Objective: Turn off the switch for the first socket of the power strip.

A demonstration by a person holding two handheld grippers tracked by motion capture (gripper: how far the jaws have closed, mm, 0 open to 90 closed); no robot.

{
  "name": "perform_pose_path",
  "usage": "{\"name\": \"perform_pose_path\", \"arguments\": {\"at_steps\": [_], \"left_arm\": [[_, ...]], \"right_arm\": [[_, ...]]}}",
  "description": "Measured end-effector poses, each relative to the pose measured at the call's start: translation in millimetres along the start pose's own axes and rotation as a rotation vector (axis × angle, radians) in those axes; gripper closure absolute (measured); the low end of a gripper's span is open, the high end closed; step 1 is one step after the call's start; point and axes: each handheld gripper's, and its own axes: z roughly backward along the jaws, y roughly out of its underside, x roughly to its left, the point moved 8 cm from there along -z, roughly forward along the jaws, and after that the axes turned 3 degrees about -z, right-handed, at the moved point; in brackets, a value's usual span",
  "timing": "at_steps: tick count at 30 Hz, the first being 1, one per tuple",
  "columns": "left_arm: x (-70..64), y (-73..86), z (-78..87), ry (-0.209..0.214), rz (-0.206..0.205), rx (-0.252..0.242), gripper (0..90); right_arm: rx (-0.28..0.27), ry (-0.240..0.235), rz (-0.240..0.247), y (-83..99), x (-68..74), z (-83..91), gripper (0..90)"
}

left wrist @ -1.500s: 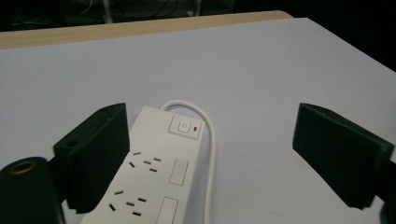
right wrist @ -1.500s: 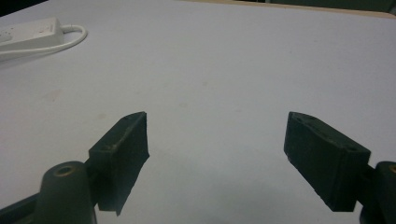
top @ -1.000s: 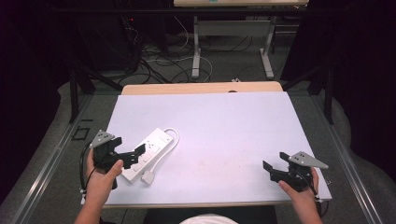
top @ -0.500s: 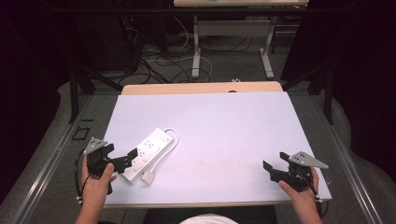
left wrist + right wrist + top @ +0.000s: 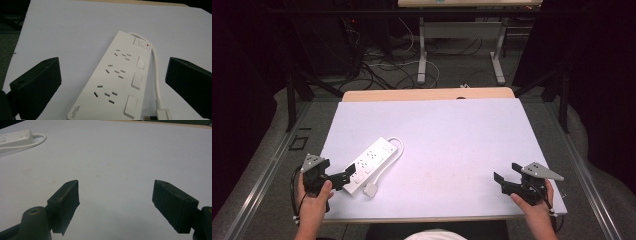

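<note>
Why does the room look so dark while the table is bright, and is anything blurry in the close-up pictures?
High view: light falls on the white table, the surroundings stay near black. Left gripper view: the power strip is sharp, the near jaws soft. Right gripper view: slightly hazy, with dim corners.

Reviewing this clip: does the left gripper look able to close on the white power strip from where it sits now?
Probably yes. The left gripper is open at the near end of the power strip, its jaws straddling the strip's width, with nothing between them. The cord runs along one side and might get pinched.
</note>
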Motion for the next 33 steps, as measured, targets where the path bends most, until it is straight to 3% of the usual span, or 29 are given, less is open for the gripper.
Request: {"name": "perform_pose_path", "arguments": {"at_steps": [20,33], "left_arm": [[22.6,17.9,-6.1,-0.033,0.042,0.038,0.2],[25.1,26.6,-12.1,-0.032,0.056,0.075,0.2]], "right_arm": [[0.009,-0.001,-0.015,0.6,-1.4,1.2,20.8],[0.010,0.005,-0.008,0.8,-3.8,0.3,20.8]]}}
